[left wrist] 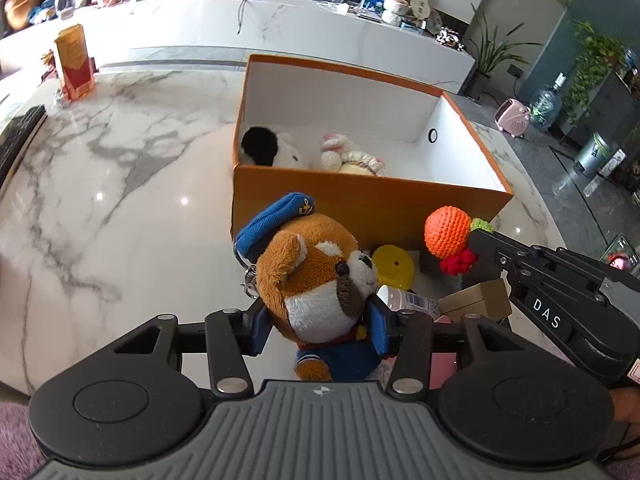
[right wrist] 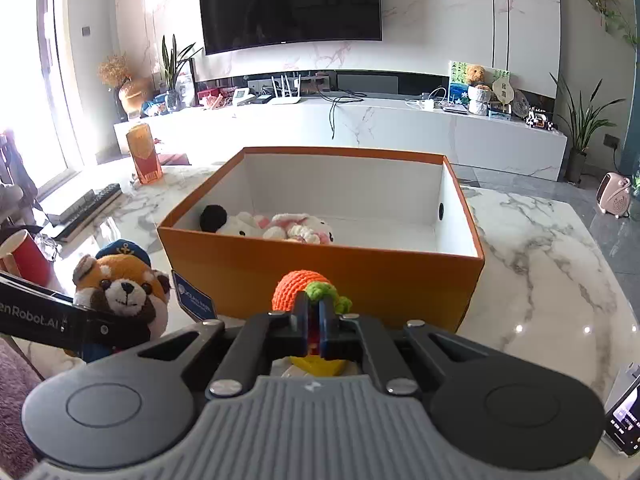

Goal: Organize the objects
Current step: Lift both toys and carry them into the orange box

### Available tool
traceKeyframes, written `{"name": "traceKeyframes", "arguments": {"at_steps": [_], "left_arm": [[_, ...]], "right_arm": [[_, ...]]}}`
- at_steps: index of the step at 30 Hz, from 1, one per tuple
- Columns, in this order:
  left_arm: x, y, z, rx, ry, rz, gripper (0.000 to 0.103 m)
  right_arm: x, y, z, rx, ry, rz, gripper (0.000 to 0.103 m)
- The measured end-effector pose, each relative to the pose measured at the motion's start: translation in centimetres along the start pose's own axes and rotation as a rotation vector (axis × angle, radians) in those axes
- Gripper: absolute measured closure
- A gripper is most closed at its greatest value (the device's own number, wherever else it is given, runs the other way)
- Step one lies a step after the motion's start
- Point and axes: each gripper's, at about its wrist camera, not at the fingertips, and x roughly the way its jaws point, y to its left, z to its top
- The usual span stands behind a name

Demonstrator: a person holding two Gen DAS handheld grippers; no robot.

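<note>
At the near edge of a white marble table (right wrist: pixel 540 280), just short of an orange box (right wrist: pixel 320 276) with white inner walls. Left gripper (left wrist: pixel 320 320) clamped on a stuffed red panda (left wrist: pixel 320 280) in a blue sailor cap, jaws pressed against both sides of the blue-clothed body, toy upright and lifted close to the box's near left corner. Right gripper (right wrist: pixel 315 320) pinched shut on a crocheted orange fruit (right wrist: pixel 300 288), jaws together on the red and green bit at its stem, orange ball hanging ahead of the fingertips, just before the box's near wall. Already inside, along the left part of the box floor: a black-and-white stuffed toy (right wrist: pixel 224 222) and a pink-and-white stuffed toy (right wrist: pixel 300 230) lying together; right part of the floor bare. On the table below the grippers: a yellow disc-shaped item (left wrist: pixel 394 266), a small plastic bottle (left wrist: pixel 408 300) and a small cardboard box (left wrist: pixel 480 298), apparently waiting for a later turn.

Likely step in hand: carrying both toys over the near wall. Best done by lifting each clear of the rim before moving forward, keeping both grips firm. Sensible aim for the fruit: the bare right side. For the panda: beside the toys on the left. Opening only once low inside, one side at a time, to avoid the two grippers bumping.
</note>
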Motion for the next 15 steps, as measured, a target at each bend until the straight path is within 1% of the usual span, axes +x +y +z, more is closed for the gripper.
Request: {"name": "traceKeyframes", "arguments": {"at_steps": [2, 7, 11, 15], "left_arm": [[-0.5, -0.5, 1.0, 0.054, -0.012, -0.012, 0.047], [-1.8, -2.5, 4.4, 0.26, -0.049, -0.006, 0.048], [-2.0, -4.0, 7.5, 0.424, -0.089, 0.041, 0.048], [-0.4, -6.2, 10.5, 0.62, -0.102, 0.104, 0.048]], "right_arm": [[-0.2, -0.8, 0.7, 0.022, -0.005, 0.022, 0.099], [-0.5, -2.4, 3.5, 0.076, -0.03, 0.086, 0.099], [-0.6, -3.1, 6.0, 0.096, -0.066, 0.128, 0.099], [0.3, -3.5, 8.0, 0.089, -0.09, 0.126, 0.099]]}}
